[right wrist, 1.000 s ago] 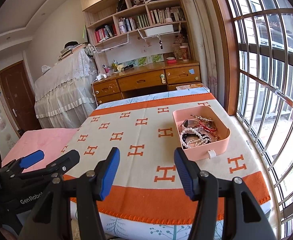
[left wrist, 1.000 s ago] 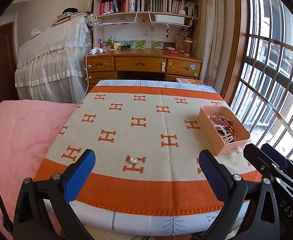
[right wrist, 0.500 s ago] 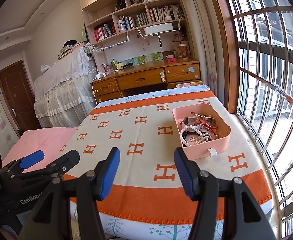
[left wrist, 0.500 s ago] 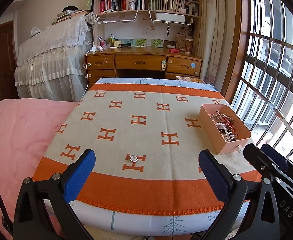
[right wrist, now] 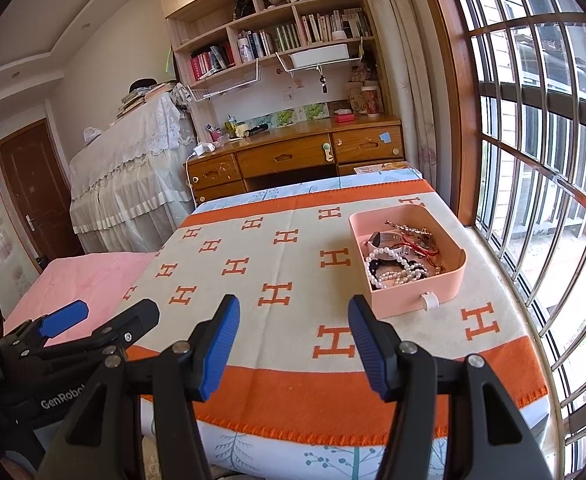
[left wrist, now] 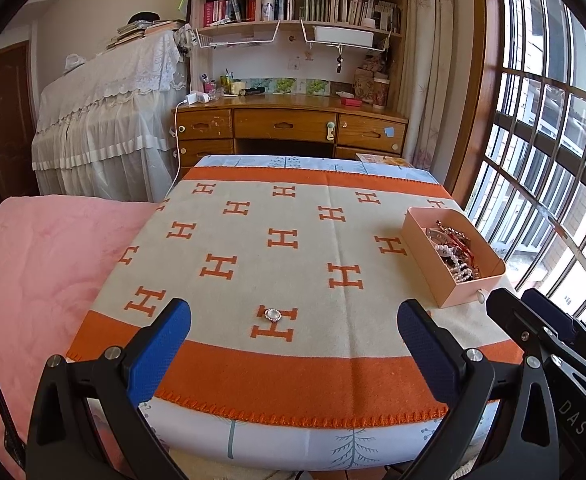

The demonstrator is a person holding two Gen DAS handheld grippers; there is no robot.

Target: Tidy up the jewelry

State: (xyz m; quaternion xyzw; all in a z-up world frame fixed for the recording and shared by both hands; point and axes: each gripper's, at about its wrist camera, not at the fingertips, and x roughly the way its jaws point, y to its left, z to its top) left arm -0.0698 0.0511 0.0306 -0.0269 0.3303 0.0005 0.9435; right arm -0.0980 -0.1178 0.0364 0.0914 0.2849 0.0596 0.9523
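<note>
A small oval silver ring (left wrist: 273, 314) lies on the orange and cream blanket (left wrist: 293, 216) near its front edge. A pink tray (left wrist: 427, 256) at the right holds pearl strands, a watch and red cords; it also shows in the right wrist view (right wrist: 417, 296). My left gripper (left wrist: 293, 344) is open and empty, just short of the ring. My right gripper (right wrist: 291, 340) is open and empty, in front and left of the tray. The ring is out of sight in the right wrist view.
The blanket covers a bed with a pink quilt (left wrist: 45, 264) on the left. A barred window (right wrist: 553, 184) runs along the right. A wooden desk (left wrist: 289, 124) and bookshelves stand beyond the bed's far end.
Both grippers have risen slightly, so the bed sits lower in both views. Both stay open and empty. The ring and the tray have not moved.
</note>
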